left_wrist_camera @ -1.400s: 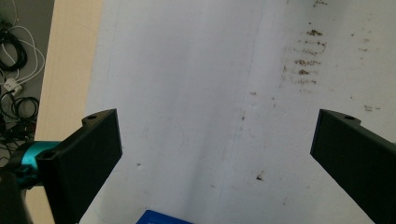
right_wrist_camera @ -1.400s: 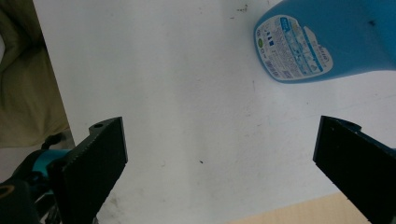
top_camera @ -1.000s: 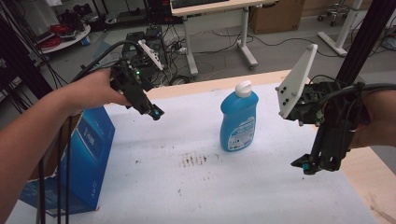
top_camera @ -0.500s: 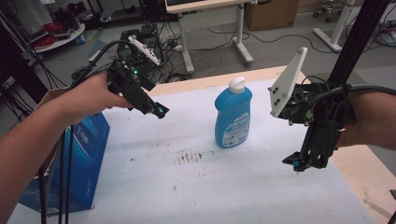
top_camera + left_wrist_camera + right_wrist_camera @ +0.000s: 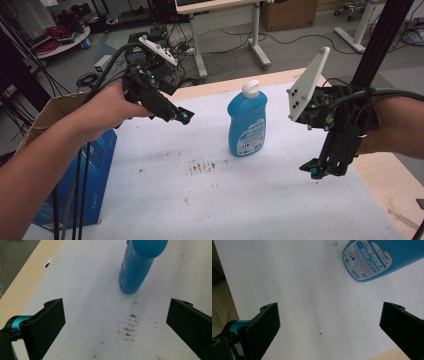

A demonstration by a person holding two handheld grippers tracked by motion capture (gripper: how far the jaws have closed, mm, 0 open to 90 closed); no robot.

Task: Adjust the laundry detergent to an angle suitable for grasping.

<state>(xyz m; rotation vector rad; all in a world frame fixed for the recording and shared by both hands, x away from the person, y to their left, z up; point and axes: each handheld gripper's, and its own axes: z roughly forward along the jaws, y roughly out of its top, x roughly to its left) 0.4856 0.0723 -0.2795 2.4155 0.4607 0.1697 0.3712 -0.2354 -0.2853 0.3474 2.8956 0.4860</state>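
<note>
A blue detergent bottle [image 5: 247, 124] with a white cap stands upright on the white sheet [image 5: 210, 200] covering the table. It appears at the top of the left gripper view, bottle [image 5: 136, 265], and at the top right of the right gripper view, bottle [image 5: 382, 257]. My left gripper [image 5: 183, 116] hovers left of the bottle, above the sheet, open and empty [image 5: 115, 322]. My right gripper [image 5: 316, 170] hangs low to the bottle's right, pointing down, open with nothing between its jaws [image 5: 329, 325].
An open cardboard box with a blue side [image 5: 95, 165] stands at the table's left edge. A patch of dark smudges [image 5: 200, 166] marks the sheet in front of the bottle. Bare wood edge [image 5: 395, 195] shows at right. Desks and cables lie beyond the table.
The left gripper has moved right and slightly forward toward the bottle. The right gripper has shifted a little left and stays low. The bottle stands where it was.
</note>
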